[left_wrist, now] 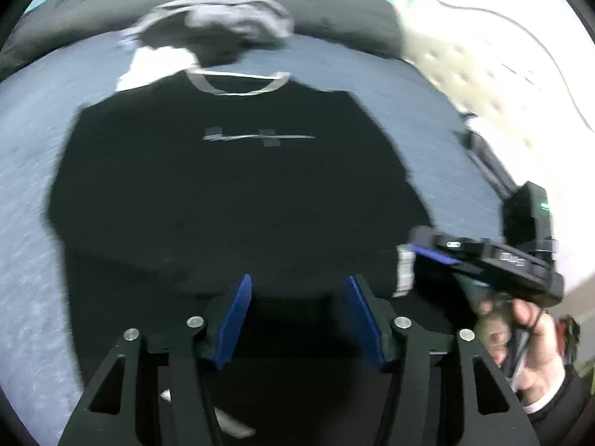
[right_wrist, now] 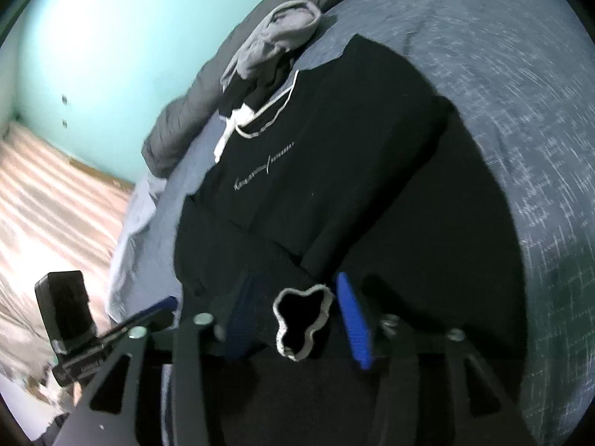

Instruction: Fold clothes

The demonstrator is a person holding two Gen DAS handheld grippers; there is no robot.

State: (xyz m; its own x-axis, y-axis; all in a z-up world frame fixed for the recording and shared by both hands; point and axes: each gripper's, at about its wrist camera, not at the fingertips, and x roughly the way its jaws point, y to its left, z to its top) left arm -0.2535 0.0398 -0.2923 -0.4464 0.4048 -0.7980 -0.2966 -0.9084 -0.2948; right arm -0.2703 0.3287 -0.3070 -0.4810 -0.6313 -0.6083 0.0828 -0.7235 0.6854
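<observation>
A black T-shirt (left_wrist: 230,171) with a pale collar (left_wrist: 238,83) lies flat, chest print up, on the blue-grey bed (left_wrist: 33,171). My left gripper (left_wrist: 301,316) hovers open over its lower hem, blue pads wide apart with nothing between them. In the right wrist view the shirt (right_wrist: 316,156) runs away diagonally. Its white-trimmed sleeve cuff (right_wrist: 303,321) sits between the fingers of my right gripper (right_wrist: 297,319), which is open; the right pad stands clear of the cuff. A hand (left_wrist: 535,345) holds the right gripper (left_wrist: 427,256) at the shirt's right edge.
A crumpled grey garment (left_wrist: 219,22) and a white one (left_wrist: 156,63) lie beyond the collar, against a dark grey pillow (left_wrist: 334,11). Pale floor (left_wrist: 483,55) drops off right of the bed. A teal wall (right_wrist: 93,55) stands behind. Bare bedcover spreads left of the shirt.
</observation>
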